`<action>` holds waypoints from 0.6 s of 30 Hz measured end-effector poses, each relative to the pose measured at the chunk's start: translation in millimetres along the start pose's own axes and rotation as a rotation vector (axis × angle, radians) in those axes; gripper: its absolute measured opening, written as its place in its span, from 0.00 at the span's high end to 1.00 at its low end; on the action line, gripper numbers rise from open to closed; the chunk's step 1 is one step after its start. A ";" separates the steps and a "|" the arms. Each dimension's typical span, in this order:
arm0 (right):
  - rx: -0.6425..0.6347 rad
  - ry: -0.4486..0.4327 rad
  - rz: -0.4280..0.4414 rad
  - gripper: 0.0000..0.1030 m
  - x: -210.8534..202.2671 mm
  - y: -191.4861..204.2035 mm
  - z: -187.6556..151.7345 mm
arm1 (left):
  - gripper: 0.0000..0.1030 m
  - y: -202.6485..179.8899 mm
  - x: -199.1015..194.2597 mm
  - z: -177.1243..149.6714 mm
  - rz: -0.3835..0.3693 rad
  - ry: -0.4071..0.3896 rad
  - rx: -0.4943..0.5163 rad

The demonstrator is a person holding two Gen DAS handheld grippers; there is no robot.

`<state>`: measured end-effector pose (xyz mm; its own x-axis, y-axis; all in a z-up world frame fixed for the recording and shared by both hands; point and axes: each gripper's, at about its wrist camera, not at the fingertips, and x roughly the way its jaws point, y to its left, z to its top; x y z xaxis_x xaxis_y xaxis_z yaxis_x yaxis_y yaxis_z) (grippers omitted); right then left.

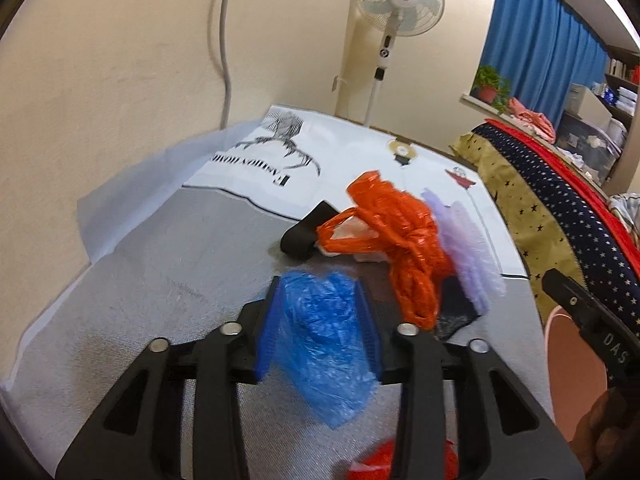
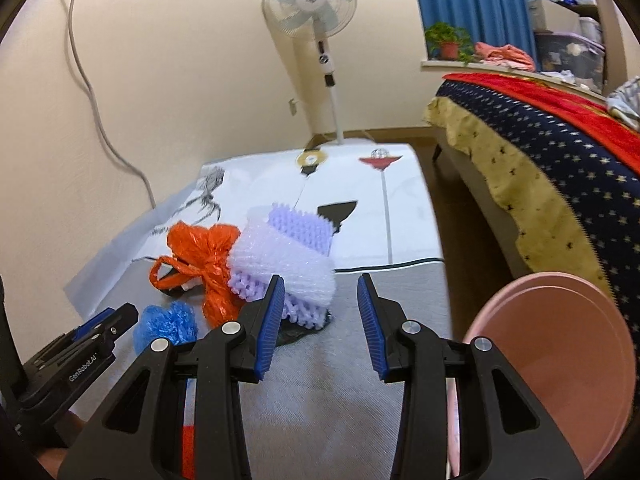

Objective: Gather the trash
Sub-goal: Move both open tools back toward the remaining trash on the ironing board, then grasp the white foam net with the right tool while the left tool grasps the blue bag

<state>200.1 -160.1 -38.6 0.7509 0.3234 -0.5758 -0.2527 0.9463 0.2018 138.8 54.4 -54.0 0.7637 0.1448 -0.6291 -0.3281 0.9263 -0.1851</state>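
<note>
A crumpled blue plastic bag (image 1: 324,336) sits between the jaws of my left gripper (image 1: 322,320), low over the grey mat (image 1: 168,280). The blue pads flank it loosely and the jaws stand open. The right wrist view shows that bag (image 2: 166,324) resting on the mat just ahead of the left gripper (image 2: 120,316). My right gripper (image 2: 320,320) is open and empty. Just beyond its left finger lies a roll of lilac foam and bubble wrap (image 2: 288,256). A knotted orange plastic bag (image 2: 204,256) lies left of the roll, over a black item (image 1: 304,236).
A pink tub (image 2: 560,360) stands at the right, beside a bed with a star-patterned cover (image 2: 560,160). A white printed sheet (image 2: 360,208) covers the floor ahead. A standing fan (image 2: 316,20) and a cable (image 2: 100,120) are by the wall. Something red (image 1: 384,460) lies under my left gripper.
</note>
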 end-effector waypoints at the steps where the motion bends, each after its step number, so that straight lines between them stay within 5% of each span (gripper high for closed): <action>1: -0.004 0.008 0.001 0.62 5.3 1.2 -0.4 | 0.52 2.3 4.0 -0.1 0.003 0.010 -0.009; 18: -0.106 0.097 0.035 0.56 59.4 17.0 -0.6 | 0.44 5.3 41.9 -5.2 0.011 0.149 -0.027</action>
<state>240.1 -124.9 -69.9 0.6795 0.3503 -0.6447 -0.3445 0.9281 0.1413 166.1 63.6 -85.3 0.6696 0.0999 -0.7360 -0.3526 0.9149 -0.1967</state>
